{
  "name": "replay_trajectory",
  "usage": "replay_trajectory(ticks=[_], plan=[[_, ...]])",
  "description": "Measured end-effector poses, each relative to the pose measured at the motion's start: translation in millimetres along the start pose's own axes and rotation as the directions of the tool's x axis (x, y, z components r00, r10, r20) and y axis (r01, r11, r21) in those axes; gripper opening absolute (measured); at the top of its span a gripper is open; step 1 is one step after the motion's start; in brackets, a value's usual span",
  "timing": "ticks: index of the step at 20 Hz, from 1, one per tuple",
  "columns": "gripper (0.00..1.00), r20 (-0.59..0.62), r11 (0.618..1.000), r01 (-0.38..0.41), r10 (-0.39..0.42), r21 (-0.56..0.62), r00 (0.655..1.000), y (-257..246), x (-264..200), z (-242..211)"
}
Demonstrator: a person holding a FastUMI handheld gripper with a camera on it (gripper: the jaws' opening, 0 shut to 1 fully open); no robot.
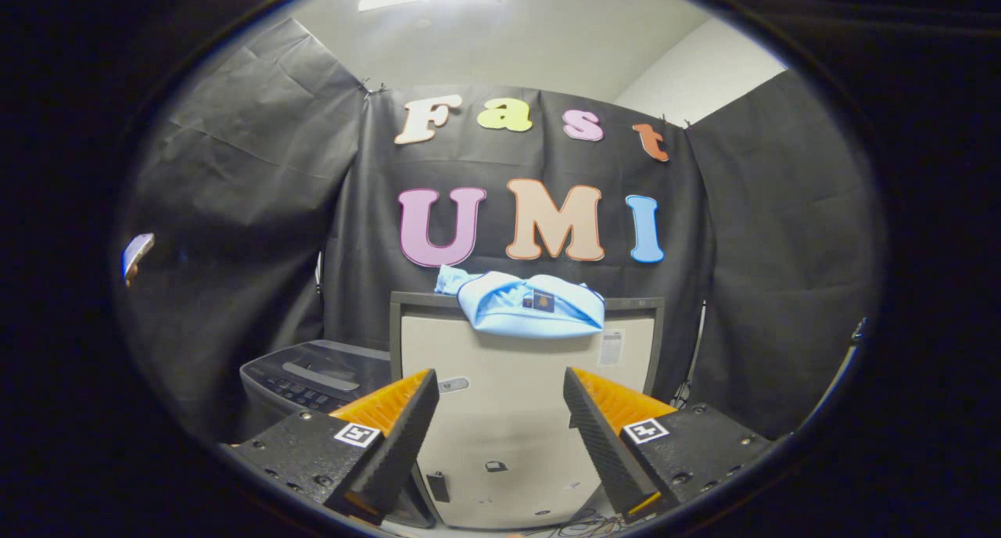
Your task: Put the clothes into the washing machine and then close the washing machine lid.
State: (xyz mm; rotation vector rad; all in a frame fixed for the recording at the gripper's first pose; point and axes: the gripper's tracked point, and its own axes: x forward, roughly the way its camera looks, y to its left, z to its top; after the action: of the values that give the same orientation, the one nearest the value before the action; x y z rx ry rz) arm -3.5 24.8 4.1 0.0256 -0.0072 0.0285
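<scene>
Currently, gripper (500,428): fingers were held wide apart, nothing clamped between them.
Cabinet (516,413): pale front was seen just beyond the fingers.
Clothes (532,307): light blue garment was draped over the cabinet's top edge.
Washing machine (313,378): positioned beside the cabinet, lid down.

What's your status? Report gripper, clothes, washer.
Gripper open, holding nothing. Folded light-blue garment beyond the fingers, atop tall beige cabinet. Dark-grey top-loading washing machine beside it, lid down. Nothing between fingers and garment.
</scene>
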Motion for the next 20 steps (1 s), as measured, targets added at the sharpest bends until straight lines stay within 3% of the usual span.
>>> replay_trajectory(ticks=[20], plan=[[0.97, 0.000, 1.000, -0.009, 0.009, -0.001, 1.000, 2.6, 2.6, 1.3]])
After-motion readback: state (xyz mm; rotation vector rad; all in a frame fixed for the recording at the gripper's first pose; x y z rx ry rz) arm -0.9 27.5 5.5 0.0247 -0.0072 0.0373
